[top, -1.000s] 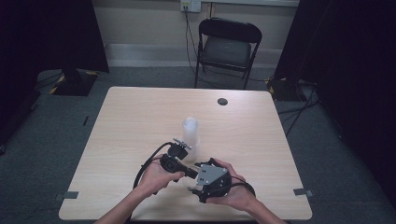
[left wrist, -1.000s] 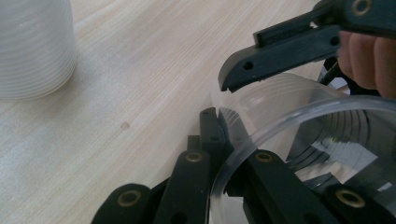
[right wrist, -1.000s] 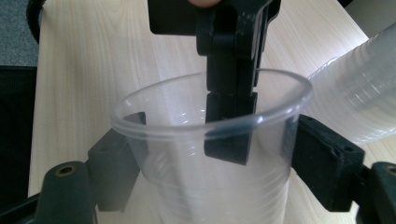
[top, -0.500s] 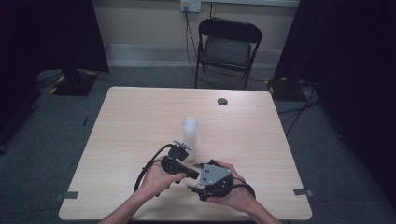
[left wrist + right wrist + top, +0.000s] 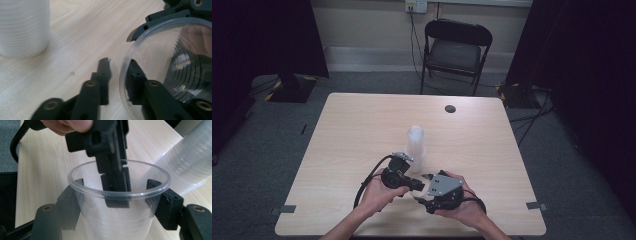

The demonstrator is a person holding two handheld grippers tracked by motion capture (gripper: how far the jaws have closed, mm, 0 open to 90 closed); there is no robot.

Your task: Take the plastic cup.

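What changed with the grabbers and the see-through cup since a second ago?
The left gripper has just been opening its jaws, easing its pinch on the rim of the clear cup; the rim sits between them. The right gripper has just closed in and clamps the cup's sides. The stack of cups and both hands stayed where they were on the table.

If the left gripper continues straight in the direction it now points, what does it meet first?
Probably the clear cup: the left gripper already straddles its rim, one jaw inside, one outside. The right gripper clamps that cup. Depth beyond is unclear.
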